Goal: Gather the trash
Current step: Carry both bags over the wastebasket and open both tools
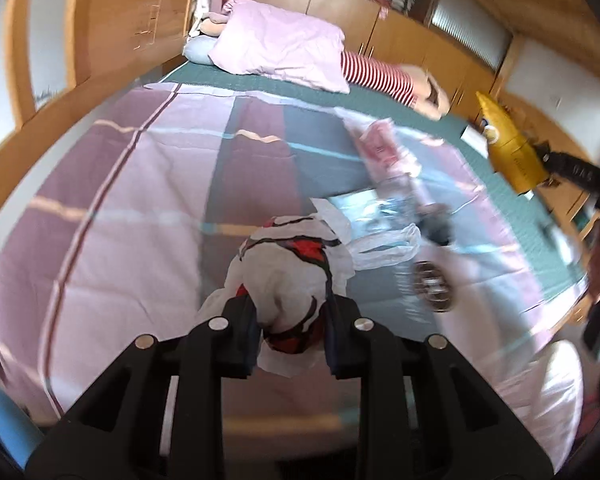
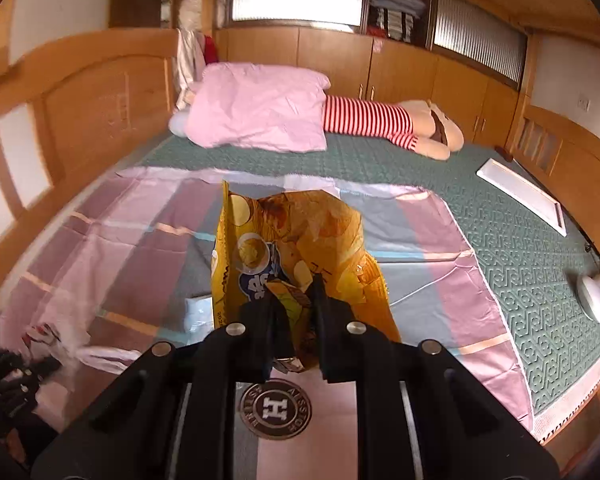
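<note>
Both hands are loaded over the bed. The left gripper [image 1: 290, 320] is clamped narrow on a thin white plastic bag with red and black print [image 1: 290, 272], pinching the crumpled film near one end so that the rest billows forward, lifted off the pink, grey and maroon patchwork sheet [image 1: 112, 216]. My read is that this bag is the collector, held high so its mouth can be found.

The right gripper [image 2: 292, 304] has its jaws drawn tight on a crinkly yellow foil snack packet [image 2: 296, 240], gripped at its lower edge so it stands up like a flag, well clear of the bedding. From the left wrist view that same packet [image 1: 507, 144] hangs off to the right, well apart from the bag, so the two have yet to meet.

More litter waits on the sheet: a pink printed wrapper inside clear film [image 1: 383, 148], just beyond the bag. A round dark disc with a metallic ring [image 2: 276, 408] lies right below the right gripper.
</note>
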Available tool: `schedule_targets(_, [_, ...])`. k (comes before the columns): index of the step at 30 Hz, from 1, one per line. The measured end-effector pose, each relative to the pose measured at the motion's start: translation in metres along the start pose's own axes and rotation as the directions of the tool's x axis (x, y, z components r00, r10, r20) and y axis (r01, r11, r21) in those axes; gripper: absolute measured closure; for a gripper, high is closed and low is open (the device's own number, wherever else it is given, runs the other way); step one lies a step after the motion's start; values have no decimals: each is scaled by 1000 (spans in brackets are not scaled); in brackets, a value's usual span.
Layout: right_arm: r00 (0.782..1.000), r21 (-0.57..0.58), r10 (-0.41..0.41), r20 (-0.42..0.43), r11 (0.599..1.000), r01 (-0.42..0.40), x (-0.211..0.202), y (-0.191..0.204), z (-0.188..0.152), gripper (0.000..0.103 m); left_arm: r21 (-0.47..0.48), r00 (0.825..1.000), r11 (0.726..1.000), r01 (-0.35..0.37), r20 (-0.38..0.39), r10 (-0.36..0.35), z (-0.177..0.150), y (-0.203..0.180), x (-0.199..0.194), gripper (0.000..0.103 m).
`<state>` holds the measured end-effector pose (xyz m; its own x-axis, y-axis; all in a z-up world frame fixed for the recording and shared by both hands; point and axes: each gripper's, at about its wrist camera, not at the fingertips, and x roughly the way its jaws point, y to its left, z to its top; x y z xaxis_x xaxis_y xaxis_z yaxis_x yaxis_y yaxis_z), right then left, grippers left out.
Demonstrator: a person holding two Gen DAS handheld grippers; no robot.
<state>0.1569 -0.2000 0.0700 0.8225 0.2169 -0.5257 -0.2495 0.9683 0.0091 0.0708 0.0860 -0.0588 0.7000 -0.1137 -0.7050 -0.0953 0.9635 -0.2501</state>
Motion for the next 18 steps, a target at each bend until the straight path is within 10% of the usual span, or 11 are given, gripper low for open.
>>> schedule_targets(18, [993,-32,56,108,998,-53,-215,-86,-114,85,204,992,975,90,66,-105,-81,-163,-106,77])
